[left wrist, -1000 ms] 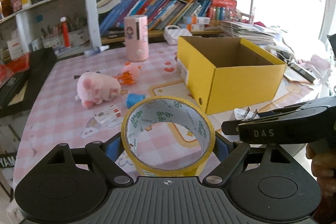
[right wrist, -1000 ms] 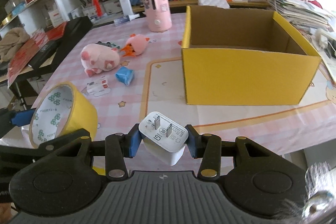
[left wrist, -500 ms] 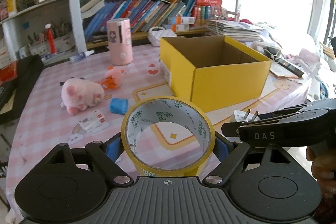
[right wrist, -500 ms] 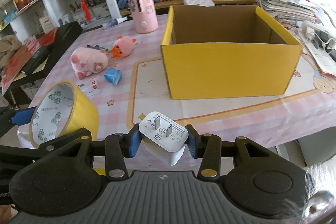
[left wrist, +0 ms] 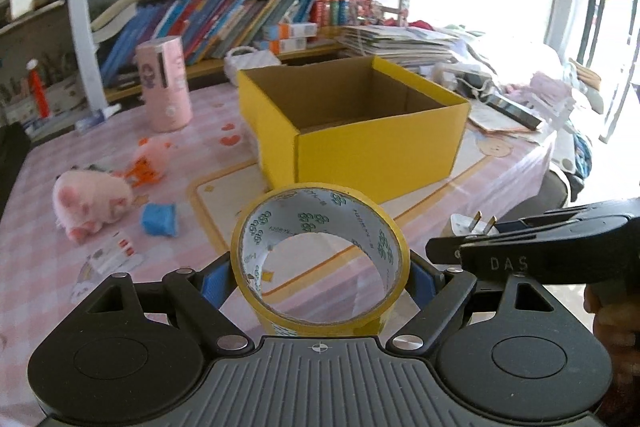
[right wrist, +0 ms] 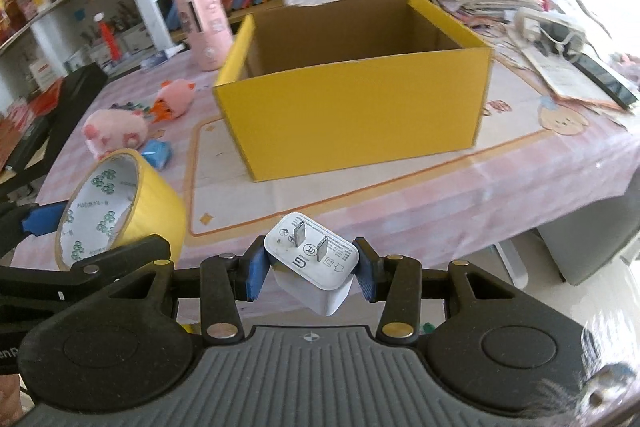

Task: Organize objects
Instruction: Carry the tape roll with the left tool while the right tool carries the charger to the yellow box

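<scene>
Mid-carry right now, both hands loaded. My left gripper [left wrist: 320,277] clamped wide on yellow tape roll [left wrist: 320,259], right gripper [right wrist: 310,269] pinching white charger plug [right wrist: 316,263]. Both off table's near edge, short of yellow box [right wrist: 360,111]. Next I reckon: get over open top, then let go.

Yellow box [right wrist: 356,115] open-topped w/ clear approach over tablecloth [right wrist: 520,163]; toys [right wrist: 116,133] off left.

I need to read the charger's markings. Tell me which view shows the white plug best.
The right wrist view: the white plug sits centred in the right tongs, prongs and printed face toward the camera. The left wrist view shows only its prongs and a corner beside the tape roll.
</scene>
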`<state>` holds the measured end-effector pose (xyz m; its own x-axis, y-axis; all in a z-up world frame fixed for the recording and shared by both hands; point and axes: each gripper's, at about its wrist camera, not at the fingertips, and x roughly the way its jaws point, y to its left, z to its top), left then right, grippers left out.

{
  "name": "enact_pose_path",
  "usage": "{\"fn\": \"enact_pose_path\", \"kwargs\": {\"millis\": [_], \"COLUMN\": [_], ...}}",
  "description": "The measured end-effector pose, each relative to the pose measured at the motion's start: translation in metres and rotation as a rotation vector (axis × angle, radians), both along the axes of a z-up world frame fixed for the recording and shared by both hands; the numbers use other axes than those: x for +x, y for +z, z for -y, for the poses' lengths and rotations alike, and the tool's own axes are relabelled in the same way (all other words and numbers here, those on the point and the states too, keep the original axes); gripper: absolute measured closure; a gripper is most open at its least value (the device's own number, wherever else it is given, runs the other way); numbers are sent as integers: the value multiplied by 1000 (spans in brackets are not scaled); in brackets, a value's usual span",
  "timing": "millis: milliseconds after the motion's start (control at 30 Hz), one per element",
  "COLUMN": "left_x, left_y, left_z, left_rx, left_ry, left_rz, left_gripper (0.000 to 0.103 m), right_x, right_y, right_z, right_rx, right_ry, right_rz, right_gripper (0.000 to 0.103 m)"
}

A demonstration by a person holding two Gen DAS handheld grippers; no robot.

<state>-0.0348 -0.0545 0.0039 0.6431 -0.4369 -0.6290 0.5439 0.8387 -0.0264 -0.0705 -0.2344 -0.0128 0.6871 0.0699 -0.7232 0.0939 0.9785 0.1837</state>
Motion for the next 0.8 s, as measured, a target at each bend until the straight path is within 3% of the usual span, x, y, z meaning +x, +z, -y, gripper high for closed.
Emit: {"fn": "enact_pose_path", "kwargs": {"millis": [800], "left_x": [30], "left_y": [12], "left_z": [26], "left_rx": [-4], "left_ry": [-9], "left_rz": [63], "left_gripper": [16], "right_x": [34], "right_y": [8], "right_z": [27], "right_rx": [-9], "right_ry": [-10], "right_rz": [31], "right_gripper": [61]}}
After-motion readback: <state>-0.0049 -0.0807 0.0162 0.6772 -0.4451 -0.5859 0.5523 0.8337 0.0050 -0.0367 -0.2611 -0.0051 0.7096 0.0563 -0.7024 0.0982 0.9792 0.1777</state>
